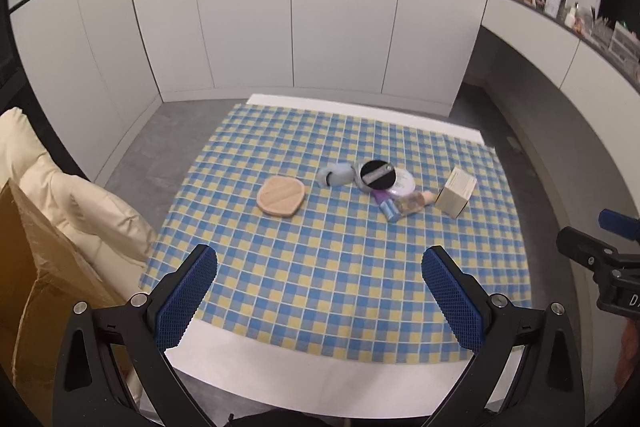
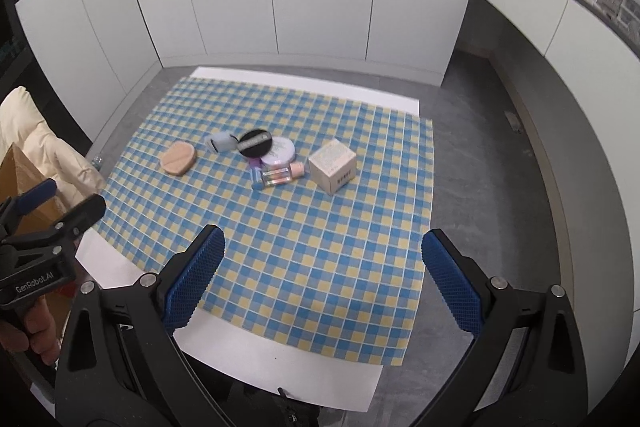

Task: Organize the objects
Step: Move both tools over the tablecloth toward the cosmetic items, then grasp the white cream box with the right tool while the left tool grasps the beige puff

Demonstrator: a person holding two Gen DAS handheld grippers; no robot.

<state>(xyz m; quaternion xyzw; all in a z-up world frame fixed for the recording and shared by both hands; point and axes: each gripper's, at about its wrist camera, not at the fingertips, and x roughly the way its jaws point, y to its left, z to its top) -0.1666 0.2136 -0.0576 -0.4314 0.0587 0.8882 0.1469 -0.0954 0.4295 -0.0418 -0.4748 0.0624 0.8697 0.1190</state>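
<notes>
Left wrist: left hand-held gripper agape above tablecloth; right likewise.

Only thing I can actually read is "GenRobot.AI" in white on the black body of the left claw. The box has dark print too, way too blurry.

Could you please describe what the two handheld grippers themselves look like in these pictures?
Both the left gripper and the right gripper have black angular frames with silver bolts and two fingers faced with blue, finely textured pads. White lettering reading GenRobot.AI marks the left gripper's body in the right wrist view.
</notes>
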